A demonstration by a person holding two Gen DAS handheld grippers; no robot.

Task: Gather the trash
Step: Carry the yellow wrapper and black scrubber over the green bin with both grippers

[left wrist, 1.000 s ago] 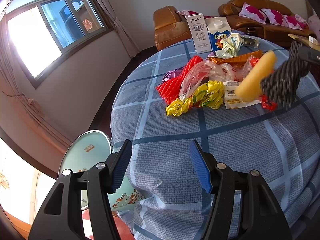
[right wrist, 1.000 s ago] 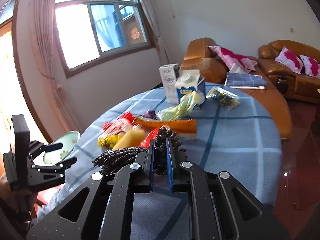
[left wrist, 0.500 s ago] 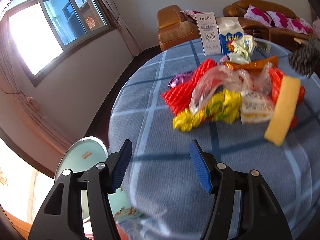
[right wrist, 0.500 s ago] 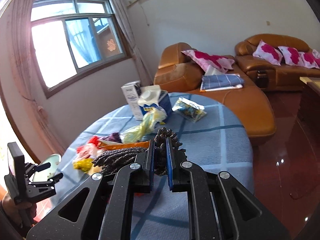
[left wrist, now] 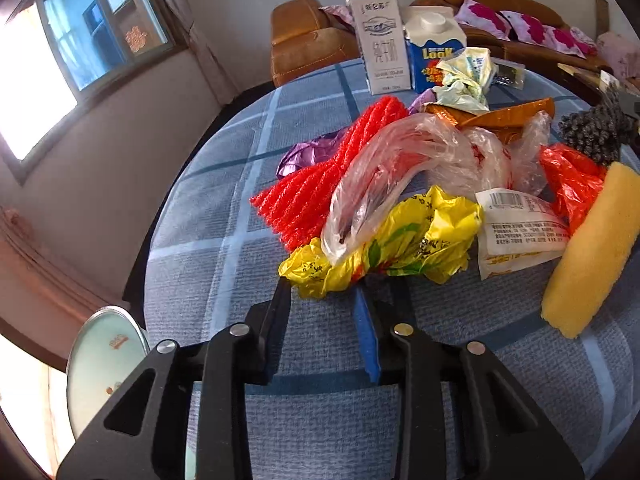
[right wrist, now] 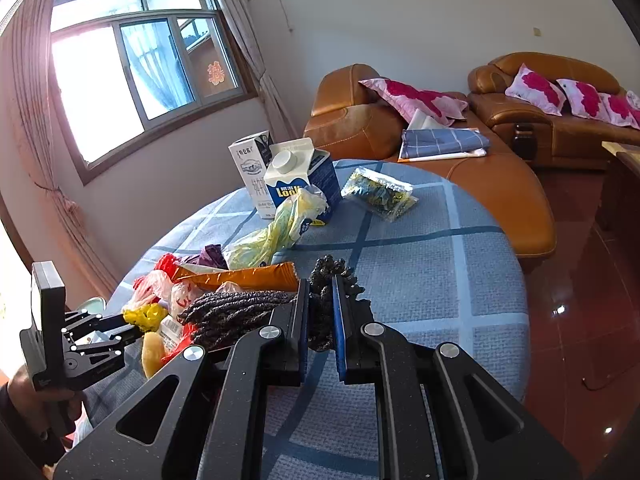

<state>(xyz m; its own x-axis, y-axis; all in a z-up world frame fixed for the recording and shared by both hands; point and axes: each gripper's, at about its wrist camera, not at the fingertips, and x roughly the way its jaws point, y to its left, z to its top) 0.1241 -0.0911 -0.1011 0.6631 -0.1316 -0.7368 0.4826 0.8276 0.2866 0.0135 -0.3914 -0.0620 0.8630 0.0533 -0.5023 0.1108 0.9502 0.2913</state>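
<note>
The left gripper (left wrist: 323,290) sits low over the blue checked tablecloth (left wrist: 224,240) at the near edge of the trash heap. Its jaws have just been closing, and a fold of the crumpled yellow wrapper (left wrist: 400,244) lies between the fingertips; whether the pads press on it cannot be told. Behind the wrapper lie a clear plastic bag (left wrist: 384,176), a red mesh net (left wrist: 332,176) and a white labelled packet (left wrist: 516,228); a yellow sponge (left wrist: 592,248) lies just beside them on the right. Two cartons (left wrist: 380,40) stand upright at the far side of the table. The right gripper (right wrist: 320,312) is clamped on a dark knobbly cloth (right wrist: 240,312), which trails to its left above the heap. An orange wrapper (right wrist: 248,278) lies just behind the cloth.
</note>
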